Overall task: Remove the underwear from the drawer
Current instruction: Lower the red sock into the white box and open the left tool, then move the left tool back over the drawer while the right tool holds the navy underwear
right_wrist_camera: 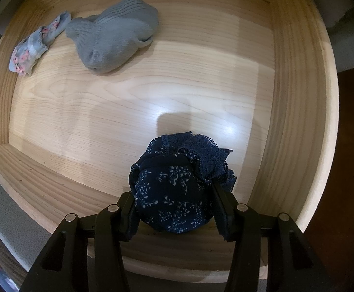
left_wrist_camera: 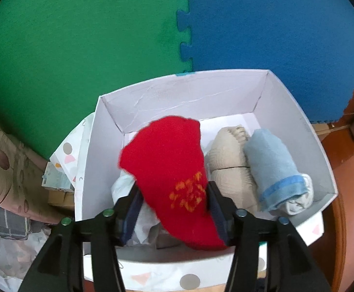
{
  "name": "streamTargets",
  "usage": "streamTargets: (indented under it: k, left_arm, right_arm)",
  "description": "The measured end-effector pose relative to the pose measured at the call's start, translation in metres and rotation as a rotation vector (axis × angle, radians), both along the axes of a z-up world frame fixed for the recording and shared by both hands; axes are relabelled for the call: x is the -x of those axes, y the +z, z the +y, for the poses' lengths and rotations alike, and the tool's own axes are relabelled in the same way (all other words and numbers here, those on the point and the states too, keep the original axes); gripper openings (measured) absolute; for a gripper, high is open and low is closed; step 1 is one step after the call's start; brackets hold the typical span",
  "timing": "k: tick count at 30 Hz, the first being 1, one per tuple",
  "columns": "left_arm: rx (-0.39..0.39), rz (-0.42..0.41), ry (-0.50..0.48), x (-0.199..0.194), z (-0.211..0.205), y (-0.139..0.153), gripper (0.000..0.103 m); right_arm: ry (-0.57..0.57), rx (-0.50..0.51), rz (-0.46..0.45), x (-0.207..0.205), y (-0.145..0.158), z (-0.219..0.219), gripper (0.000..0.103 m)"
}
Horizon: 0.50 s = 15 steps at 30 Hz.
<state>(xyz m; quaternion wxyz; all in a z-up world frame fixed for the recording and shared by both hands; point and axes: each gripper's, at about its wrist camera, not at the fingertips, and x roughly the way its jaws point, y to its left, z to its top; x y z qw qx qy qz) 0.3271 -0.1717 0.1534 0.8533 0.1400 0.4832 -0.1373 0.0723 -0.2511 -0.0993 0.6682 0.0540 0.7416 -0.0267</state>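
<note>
In the left wrist view a red garment (left_wrist_camera: 167,155) with orange stitching lies tilted in a white box (left_wrist_camera: 177,90), on top of white cloth. My left gripper (left_wrist_camera: 173,194) straddles its lower part with the jaws apart. White cloth shows between the left pad and the red fabric, so the gripper is open. In the right wrist view my right gripper (right_wrist_camera: 174,202) points down and is shut on bunched navy floral underwear (right_wrist_camera: 172,180) with a lace edge. It holds it above the floor of the wooden drawer (right_wrist_camera: 104,121), close to the near wall.
The box also holds a beige rolled piece (left_wrist_camera: 228,160) and a light blue rolled piece (left_wrist_camera: 272,165). Green and blue foam mats (left_wrist_camera: 104,36) lie beyond it. In the drawer's far left corner lie a grey sock bundle (right_wrist_camera: 113,39) and a small flowered piece (right_wrist_camera: 35,46).
</note>
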Motion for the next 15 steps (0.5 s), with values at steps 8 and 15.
streamTargets:
  k: [8, 15]
  left_arm:
    - [0.014, -0.062, -0.012, 0.020, 0.015, 0.036, 0.062]
    - [-0.010, -0.093, -0.022, 0.058, 0.053, 0.046, 0.062]
  right_arm:
    - [-0.001, 0.010, 0.004, -0.002, 0.000, 0.006, 0.048]
    - [-0.003, 0.016, 0.009, -0.003, 0.001, 0.009, 0.048]
